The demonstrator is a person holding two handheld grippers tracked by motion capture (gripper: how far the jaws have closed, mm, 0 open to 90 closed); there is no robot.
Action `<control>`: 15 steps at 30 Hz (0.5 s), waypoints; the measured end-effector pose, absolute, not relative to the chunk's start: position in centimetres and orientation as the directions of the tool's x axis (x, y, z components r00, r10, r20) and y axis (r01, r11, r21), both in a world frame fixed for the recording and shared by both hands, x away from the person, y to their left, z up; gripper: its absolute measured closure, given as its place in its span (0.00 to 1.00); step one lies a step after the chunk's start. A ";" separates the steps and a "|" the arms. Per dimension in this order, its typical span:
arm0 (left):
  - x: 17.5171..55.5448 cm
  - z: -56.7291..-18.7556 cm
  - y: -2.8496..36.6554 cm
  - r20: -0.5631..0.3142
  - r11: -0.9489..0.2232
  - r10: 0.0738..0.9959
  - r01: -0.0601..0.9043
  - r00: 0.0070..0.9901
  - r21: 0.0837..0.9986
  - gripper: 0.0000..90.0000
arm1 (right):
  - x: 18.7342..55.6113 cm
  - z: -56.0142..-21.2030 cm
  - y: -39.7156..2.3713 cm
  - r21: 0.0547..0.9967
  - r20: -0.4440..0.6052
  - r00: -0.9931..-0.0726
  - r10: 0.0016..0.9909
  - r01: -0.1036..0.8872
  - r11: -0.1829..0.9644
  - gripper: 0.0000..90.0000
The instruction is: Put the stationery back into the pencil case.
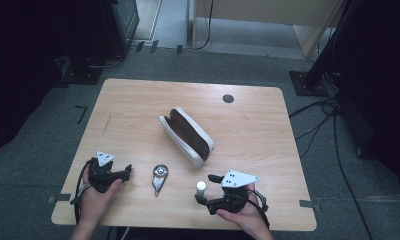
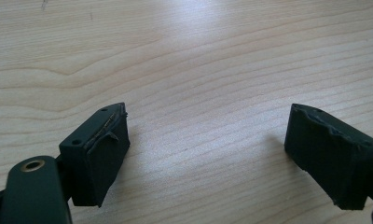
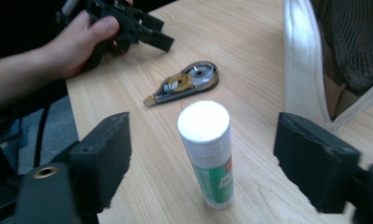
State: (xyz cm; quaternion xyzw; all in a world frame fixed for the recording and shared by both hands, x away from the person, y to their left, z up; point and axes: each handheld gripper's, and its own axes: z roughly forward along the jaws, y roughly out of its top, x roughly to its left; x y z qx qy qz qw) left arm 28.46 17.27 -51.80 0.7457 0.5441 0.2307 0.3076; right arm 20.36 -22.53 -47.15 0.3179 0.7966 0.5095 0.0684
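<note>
A glue stick (image 1: 201, 187) (image 3: 208, 149) with a white cap and green label stands upright near the table's front edge. My right gripper (image 1: 205, 189) (image 3: 203, 140) is open, one jaw on each side of the stick, and neither pad touches it. A grey and gold correction tape (image 1: 159, 176) (image 3: 187, 81) lies flat to its left. My left gripper (image 1: 128, 171) (image 2: 208, 140) rests open at the front left over bare wood. It also appears in the right gripper view (image 3: 142, 28). An unzipped white pencil case (image 1: 188, 135) (image 3: 306, 70) with a brown lining lies mid-table.
The wooden table (image 1: 138, 100) has a round cable hole (image 1: 228, 98) near its far edge. Cables (image 1: 323, 120) run over the floor to the right. Dark equipment stands (image 1: 313, 80) are beyond the back corners.
</note>
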 end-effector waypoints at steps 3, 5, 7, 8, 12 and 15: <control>28.5 -51.8 17.3 0.009 -0.219 0.953 0.669 0.302 0.710 0.15 | 20.2 -47.8 -22.4 0.853 0.204 -0.782 0.588 0.437 0.285 0.28; 28.5 -51.8 17.3 0.010 -0.219 0.953 0.670 0.301 0.710 0.15 | 20.1 -48.3 -22.4 0.855 0.216 -0.785 0.581 0.440 0.276 0.35; 28.5 -51.8 17.3 0.009 -0.219 0.953 0.669 0.301 0.710 0.15 | 20.2 -48.7 -22.4 0.852 0.222 -0.783 0.581 0.446 0.276 0.40; 28.5 -51.8 17.3 0.009 -0.219 0.953 0.669 0.302 0.710 0.15 | 20.2 -48.9 -22.4 0.849 0.225 -0.782 0.582 0.450 0.277 0.44; 28.5 -51.8 17.3 0.009 -0.219 0.953 0.669 0.302 0.710 0.15 | 20.2 -49.5 -22.4 0.848 0.228 -0.780 0.583 0.453 0.275 0.50; 28.5 -51.8 17.3 0.010 -0.219 0.954 0.669 0.301 0.710 0.15 | 20.3 -49.8 -22.5 0.847 0.232 -0.775 0.588 0.459 0.271 0.54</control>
